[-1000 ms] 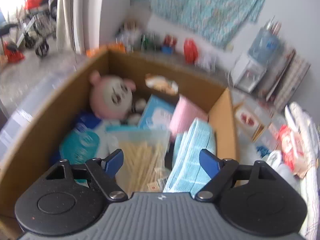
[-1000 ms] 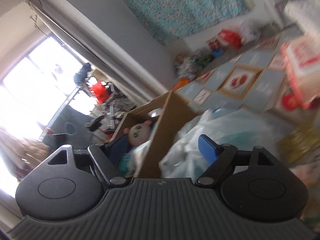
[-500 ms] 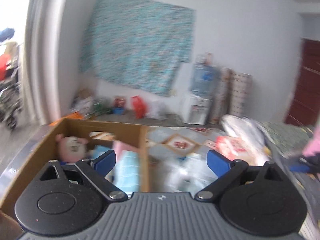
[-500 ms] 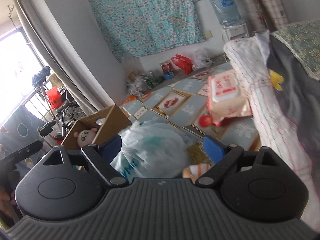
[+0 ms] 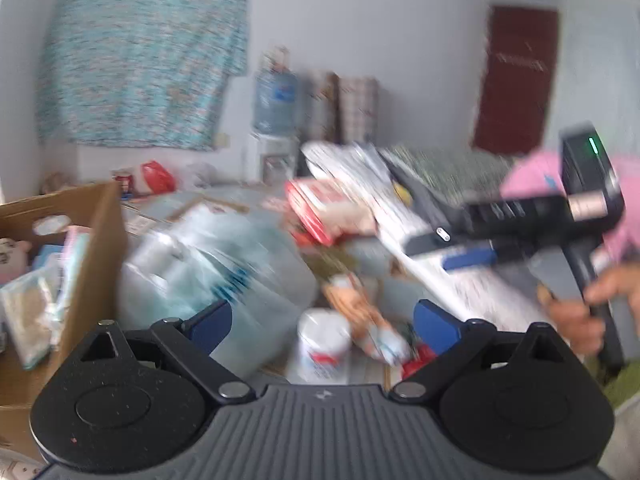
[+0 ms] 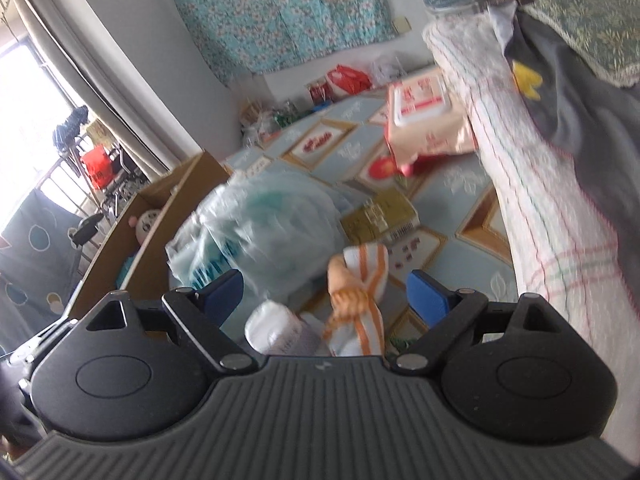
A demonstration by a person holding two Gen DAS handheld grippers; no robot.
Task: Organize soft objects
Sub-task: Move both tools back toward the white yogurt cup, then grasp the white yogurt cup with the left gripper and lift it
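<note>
My left gripper [image 5: 322,322] is open and empty above the floor pile. A large clear plastic bag of blue-white soft goods [image 5: 208,264] lies beside the cardboard box [image 5: 98,248], which holds a pink plush doll [image 5: 12,256] and packets. A white roll [image 5: 322,346] and an orange-striped cloth [image 5: 360,308] lie between the left fingers. My right gripper [image 6: 324,294] is open and empty over the same striped cloth [image 6: 360,280], roll [image 6: 280,332] and bag [image 6: 264,224]. The right gripper also shows in the left wrist view [image 5: 460,248], at the right.
A pink wet-wipes pack [image 6: 424,120] lies on the patterned floor mat [image 6: 456,184]. A folded white blanket and grey cloth [image 6: 548,184] rise on the right. A gold packet [image 6: 380,216] lies mid-floor. A water dispenser [image 5: 276,120] stands at the back wall.
The left gripper swung right, from inside the box to over the floor pile. The right gripper moved lower and closer to the bag, roll and striped cloth.
</note>
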